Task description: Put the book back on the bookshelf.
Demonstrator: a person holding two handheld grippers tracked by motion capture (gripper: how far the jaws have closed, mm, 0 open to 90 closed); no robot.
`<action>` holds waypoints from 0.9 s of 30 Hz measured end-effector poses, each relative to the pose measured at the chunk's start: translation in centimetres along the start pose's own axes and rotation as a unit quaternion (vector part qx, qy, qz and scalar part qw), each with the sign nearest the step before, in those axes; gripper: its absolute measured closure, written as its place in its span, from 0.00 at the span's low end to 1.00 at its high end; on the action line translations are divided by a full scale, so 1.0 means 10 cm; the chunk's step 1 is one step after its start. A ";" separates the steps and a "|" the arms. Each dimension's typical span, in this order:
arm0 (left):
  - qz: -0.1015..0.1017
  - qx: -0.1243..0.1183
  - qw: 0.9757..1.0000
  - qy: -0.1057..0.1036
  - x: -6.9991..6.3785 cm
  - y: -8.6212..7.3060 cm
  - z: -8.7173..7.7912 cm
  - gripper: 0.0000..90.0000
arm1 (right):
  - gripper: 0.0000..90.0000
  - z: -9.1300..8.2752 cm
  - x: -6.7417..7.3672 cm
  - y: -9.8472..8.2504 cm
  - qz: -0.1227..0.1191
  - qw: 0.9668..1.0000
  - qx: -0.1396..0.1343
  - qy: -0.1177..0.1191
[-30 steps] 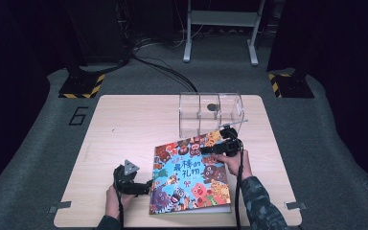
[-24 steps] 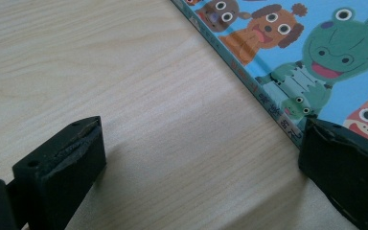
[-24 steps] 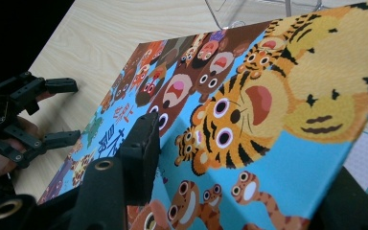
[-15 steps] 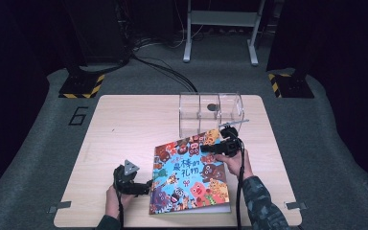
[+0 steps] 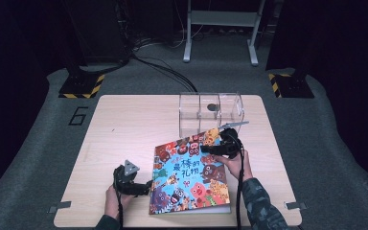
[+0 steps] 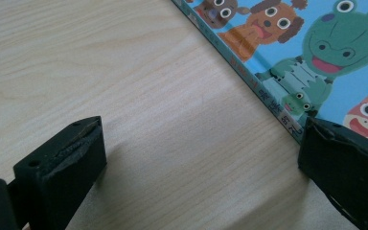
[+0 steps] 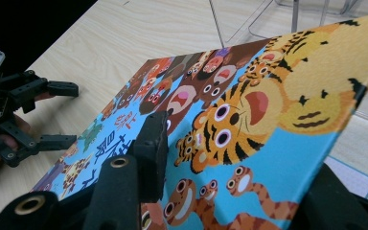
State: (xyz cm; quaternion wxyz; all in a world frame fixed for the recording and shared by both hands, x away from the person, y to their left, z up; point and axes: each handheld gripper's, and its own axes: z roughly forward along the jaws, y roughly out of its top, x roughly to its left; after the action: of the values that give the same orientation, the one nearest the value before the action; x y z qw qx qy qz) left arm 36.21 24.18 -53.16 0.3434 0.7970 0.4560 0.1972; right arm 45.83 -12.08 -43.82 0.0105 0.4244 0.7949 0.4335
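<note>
A colourful picture book (image 5: 189, 175) with cartoon animals lies at the front of the wooden table (image 5: 124, 124). My right gripper (image 5: 210, 150) is shut on the cover's right edge near the far corner. In the right gripper view one jaw presses on top of the cover (image 7: 249, 110) and the other sits beneath it. The cover is raised, with a white page (image 7: 352, 177) showing below. My left gripper (image 5: 148, 186) rests open on the table beside the spine (image 6: 268, 96), its right jaw close to the book's edge.
A clear acrylic box (image 5: 211, 112) with dividers stands just behind the book, and a small dark round thing (image 5: 212, 107) lies inside it. Bare tabletop stretches to the left and back left. Dark floor, cables and stands surround the table.
My right gripper has shifted slightly left and the cover's far corner has risen a little. The left gripper has stayed in place.
</note>
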 end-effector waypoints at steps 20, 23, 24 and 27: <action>0.024 0.019 0.999 -0.014 0.07 0.05 0.01 0.02 | 0.62 -0.08 0.09 -0.06 -0.031 0.999 -0.028 -0.016; 0.018 0.018 1.000 -0.014 0.07 0.05 0.01 0.02 | 0.61 -0.09 0.09 -0.07 -0.033 0.999 -0.032 -0.016; 0.024 0.023 0.999 -0.018 0.09 0.06 0.00 0.02 | 0.61 -0.09 0.09 -0.08 -0.031 0.999 -0.034 -0.015; 0.010 0.020 1.000 -0.021 0.10 0.06 0.00 0.01 | 0.61 -0.11 0.10 -0.09 -0.039 0.998 -0.042 -0.015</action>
State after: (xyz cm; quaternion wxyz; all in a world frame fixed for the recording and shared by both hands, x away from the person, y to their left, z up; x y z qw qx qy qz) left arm 36.99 24.84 -52.73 0.3347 0.8122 0.4447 0.1748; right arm 44.14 -12.36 -43.44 0.0573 0.3989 0.7917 0.4591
